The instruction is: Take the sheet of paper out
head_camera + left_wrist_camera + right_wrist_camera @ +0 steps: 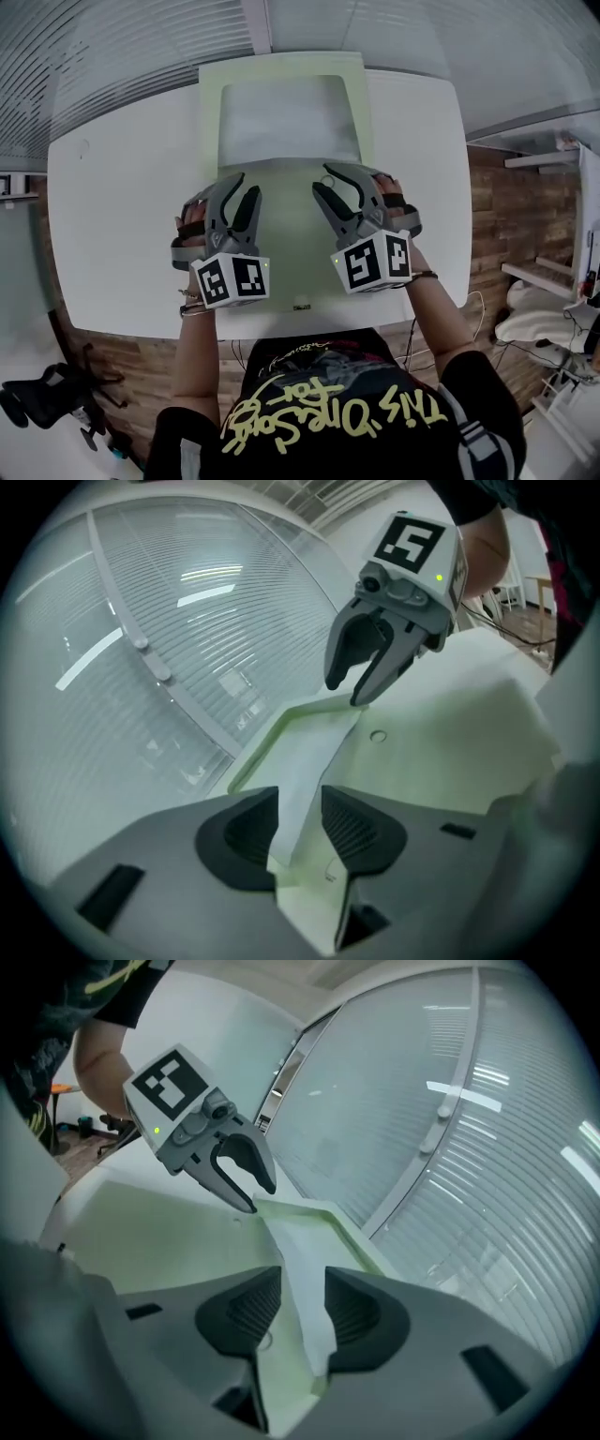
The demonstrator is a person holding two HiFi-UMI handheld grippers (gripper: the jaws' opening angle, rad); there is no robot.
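A pale green tray (208, 112) lies on the white table (122, 234) at its far edge, with a whitish sheet of paper (289, 122) in it. My left gripper (242, 187) and right gripper (323, 180) both hover at the tray's near edge, pointing down and away from me. In the left gripper view the left gripper (300, 832) stands open, with the near left corner of the paper (314, 752) seen in the gap; the pads do not press on it. In the right gripper view the right gripper (302, 1312) is likewise open over the paper's (300, 1251) near right corner.
Window blinds (112, 56) run right behind the table's far edge. The person stands at the near edge. A black office chair (47, 398) is on the wooden floor at lower left, and white shelves (553, 272) stand at the right.
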